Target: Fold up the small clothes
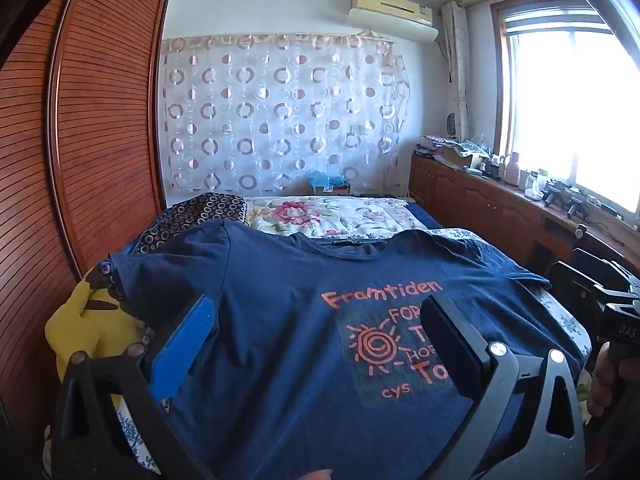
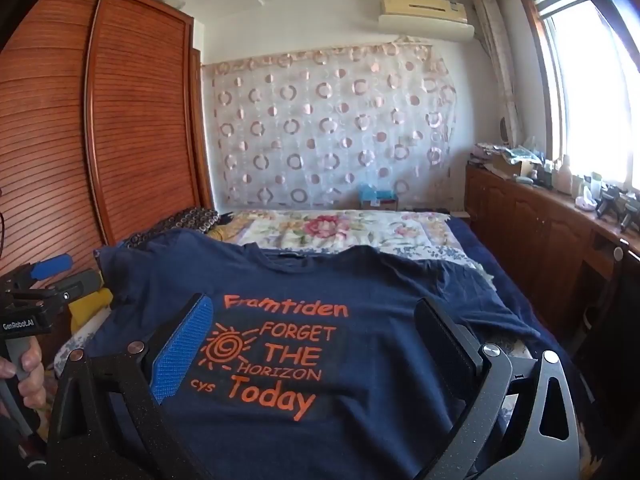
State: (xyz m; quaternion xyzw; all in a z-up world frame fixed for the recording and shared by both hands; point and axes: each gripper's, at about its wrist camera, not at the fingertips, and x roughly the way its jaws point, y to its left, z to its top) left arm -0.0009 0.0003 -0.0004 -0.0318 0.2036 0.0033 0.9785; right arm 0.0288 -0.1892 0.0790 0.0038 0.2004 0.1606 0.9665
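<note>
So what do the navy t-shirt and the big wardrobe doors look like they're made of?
T-shirt: soft matte knit, probably cotton jersey; it drapes and creases, and the orange lettering looks printed on. Wardrobe doors: reddish-brown wood or wood veneer, semi-gloss, with fine horizontal slats.

The T-shirt [image 2: 360,280] is soft matt cloth with flat orange print. The wardrobe [image 2: 140,120] is ribbed, slightly shiny wood. The right gripper [image 2: 316,340] has matt black plastic fingers, one blue ribbed pad.

Navy T-shirt [image 2: 360,360], orange print; floral quilt [image 2: 344,232]; ring-patterned curtain [image 2: 332,132].
</note>
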